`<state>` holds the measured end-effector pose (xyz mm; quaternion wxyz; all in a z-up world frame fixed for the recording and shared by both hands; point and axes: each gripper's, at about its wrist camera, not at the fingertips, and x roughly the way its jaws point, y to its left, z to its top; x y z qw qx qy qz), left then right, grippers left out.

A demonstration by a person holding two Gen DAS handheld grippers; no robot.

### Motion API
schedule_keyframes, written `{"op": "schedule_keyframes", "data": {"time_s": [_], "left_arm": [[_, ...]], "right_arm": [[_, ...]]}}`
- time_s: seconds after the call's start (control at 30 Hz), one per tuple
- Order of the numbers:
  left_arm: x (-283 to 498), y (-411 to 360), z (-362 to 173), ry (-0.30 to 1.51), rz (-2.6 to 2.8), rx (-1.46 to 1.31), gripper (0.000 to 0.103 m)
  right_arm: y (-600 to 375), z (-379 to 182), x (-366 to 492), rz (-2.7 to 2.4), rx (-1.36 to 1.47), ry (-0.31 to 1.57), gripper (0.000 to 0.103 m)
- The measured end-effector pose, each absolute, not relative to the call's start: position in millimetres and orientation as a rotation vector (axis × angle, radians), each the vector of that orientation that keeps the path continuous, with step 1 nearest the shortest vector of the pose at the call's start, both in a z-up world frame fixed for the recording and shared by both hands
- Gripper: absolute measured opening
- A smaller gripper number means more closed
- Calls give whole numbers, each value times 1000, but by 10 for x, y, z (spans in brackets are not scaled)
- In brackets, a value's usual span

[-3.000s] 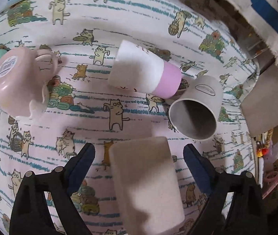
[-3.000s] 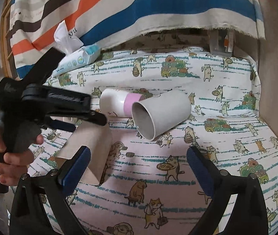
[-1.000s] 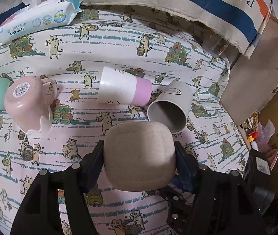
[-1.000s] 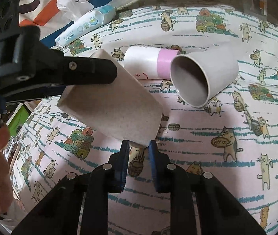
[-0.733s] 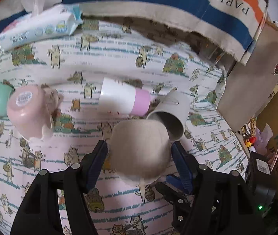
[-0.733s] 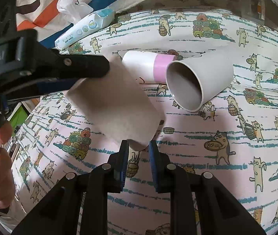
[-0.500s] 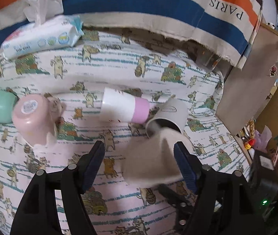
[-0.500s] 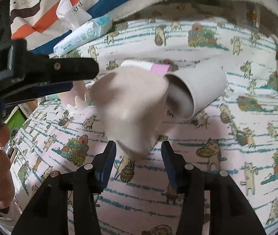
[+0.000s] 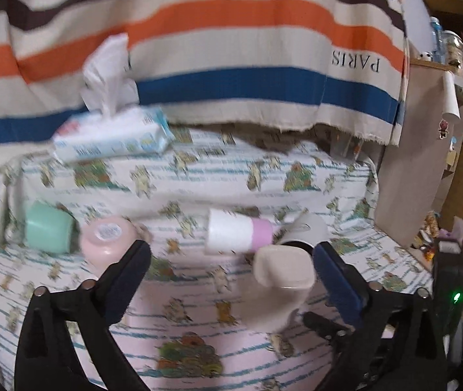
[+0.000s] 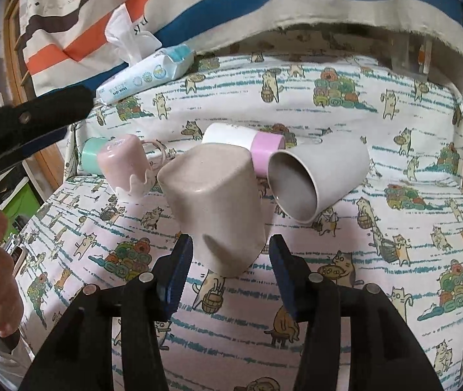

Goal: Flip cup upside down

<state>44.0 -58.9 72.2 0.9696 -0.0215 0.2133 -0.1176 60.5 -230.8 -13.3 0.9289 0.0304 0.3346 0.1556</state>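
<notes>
Left wrist view: left hand-held gripper [image 9: 229,277] is hanging w/ jaws spread wide, gripping nothing. Beige cup [image 9: 282,288] is sitting base-up on the cat-print surface [image 9: 182,325], just inside the right finger; can't tell if it's touching that finger. Frame is blurred. Behind the cup, a white-and-pink cup [image 9: 236,233] is lying on its side, w/ a grey cup [image 9: 308,228] next to it, also on its side. To the left, a pink mug [image 9: 107,238] is standing base-up, and a mint cup [image 9: 47,228] is lying beside it. Baby wipes pack [image 9: 114,138] is resting at the back of the surface, in front of a striped cloth [image 9: 231,49].

Right wrist view: right hand-held gripper [image 10: 231,267] is framing the beige cup [image 10: 213,205] w/ jaws parted; the cup's lower end is sitting between the fingertips, but it's unclear whether the pads are pressing it. Cup is base-up, leaning a bit. Grey cup [image 10: 317,179] is lying w/ its mouth facing the camera, just right of the beige one. White-and-pink cup [image 10: 244,140] is lying behind both. Pink mug [image 10: 123,163] and mint cup [image 10: 89,154] are sitting further left. Left hand-held gripper [image 10: 36,120] is showing at the left edge, apart from the cup.
</notes>
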Motion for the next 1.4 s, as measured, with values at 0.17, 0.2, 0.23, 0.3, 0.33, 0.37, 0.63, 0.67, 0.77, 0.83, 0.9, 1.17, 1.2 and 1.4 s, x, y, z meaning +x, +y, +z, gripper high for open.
{"op": "schedule_keyframes", "data": {"time_s": [0.17,0.2,0.23,0.3,0.33,0.37,0.63,0.67,0.77,0.83,0.9,1.17,1.2,1.4], "left_arm": [[292,-496,704,378,-229,-36,102],[269,-474,696,369,-227,-38,102],[238,-459,683,357,-217,-34,102],[169,-437,655,329,-194,-18,102],[135,-433,637,315,-187,-12,102],[100,-418,612,301,-182,-7,102],[-93,-351,407,237,-152,4,103],[-96,-340,384,239,-148,0,103],[-102,-291,300,247,-141,-16,103],[-104,-252,239,249,-128,-32,103],[-97,-228,193,254,-120,-39,103],[-101,-268,64,264,-91,15,103],[-109,-274,65,261,-85,18,103],[-53,-189,29,298,-34,-11,103]], "right_arm": [[-2314,-46,496,320,54,610,61],[-2311,-16,460,323,49,586,62],[-2310,14,432,324,43,567,64],[-2313,70,351,321,29,515,75],[-2317,94,312,316,24,489,83],[-2325,118,268,308,20,461,87],[-2466,165,69,253,34,333,103],[-2481,158,59,249,34,327,103],[-2520,118,31,220,23,309,103],[-2546,86,22,203,28,303,103],[-2571,52,30,193,36,307,103],[-2588,12,17,152,25,311,103],[-2576,15,9,142,18,306,103],[-2471,17,-8,114,-36,302,103]]}}
